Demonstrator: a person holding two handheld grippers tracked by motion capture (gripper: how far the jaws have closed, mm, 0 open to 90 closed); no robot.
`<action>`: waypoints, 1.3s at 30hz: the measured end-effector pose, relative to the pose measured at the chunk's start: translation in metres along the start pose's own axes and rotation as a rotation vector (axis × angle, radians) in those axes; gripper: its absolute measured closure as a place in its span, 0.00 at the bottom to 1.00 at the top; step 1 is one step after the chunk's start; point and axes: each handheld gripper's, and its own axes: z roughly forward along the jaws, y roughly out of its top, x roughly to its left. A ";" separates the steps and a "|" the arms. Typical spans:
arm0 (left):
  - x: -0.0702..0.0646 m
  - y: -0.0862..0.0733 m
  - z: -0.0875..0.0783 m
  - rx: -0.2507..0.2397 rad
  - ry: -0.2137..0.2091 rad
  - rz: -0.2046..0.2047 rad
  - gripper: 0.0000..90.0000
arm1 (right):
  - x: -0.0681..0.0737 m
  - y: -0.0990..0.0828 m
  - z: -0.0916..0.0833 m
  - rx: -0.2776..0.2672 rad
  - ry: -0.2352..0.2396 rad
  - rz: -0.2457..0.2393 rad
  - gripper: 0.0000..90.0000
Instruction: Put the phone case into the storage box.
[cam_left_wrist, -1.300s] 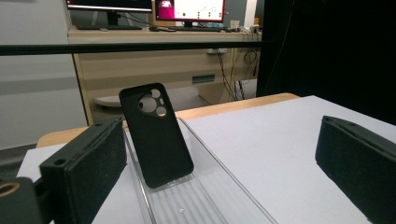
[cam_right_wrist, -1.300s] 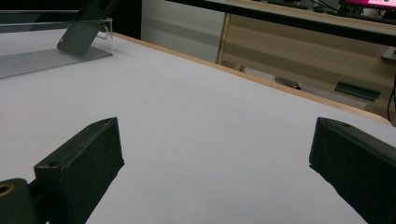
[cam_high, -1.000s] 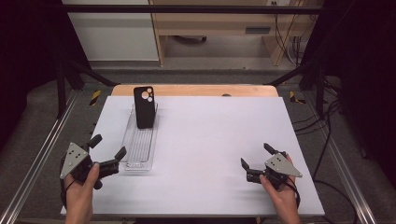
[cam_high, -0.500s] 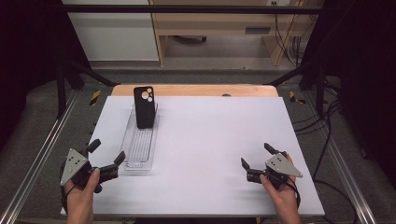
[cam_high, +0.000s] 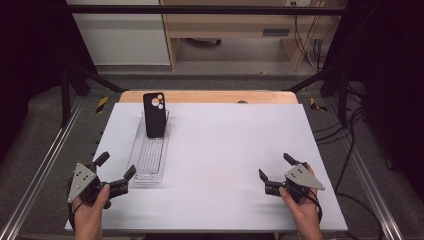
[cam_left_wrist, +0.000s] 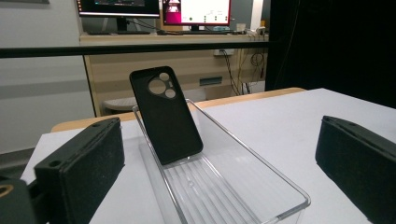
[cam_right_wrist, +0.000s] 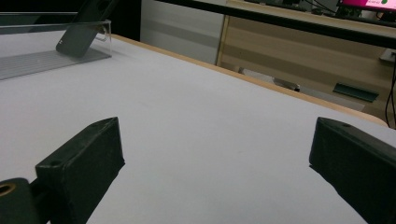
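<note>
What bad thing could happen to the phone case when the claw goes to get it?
The black phone case only leans tilted against the far end of the clear tray, so a nudge might topple it. The tray looks light; the open left claw, right beside its near end, could push it along the white table.

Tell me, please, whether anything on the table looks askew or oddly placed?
The black phone case is not lying flat: it stands tilted in the far end of the clear plastic tray, leaning back against the end wall. Nothing looks spilled or damaged.
</note>
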 end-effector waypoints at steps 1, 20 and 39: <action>0.000 -0.001 0.000 -0.002 -0.003 0.005 0.01 | 0.000 0.000 0.000 0.000 0.000 -0.001 0.04; -0.005 -0.011 0.001 -0.006 -0.030 0.031 0.01 | -0.002 0.001 -0.002 -0.006 -0.003 0.003 0.04; -0.005 -0.021 0.003 -0.017 -0.063 0.026 0.01 | -0.020 -0.001 -0.012 -0.021 -0.029 0.004 0.04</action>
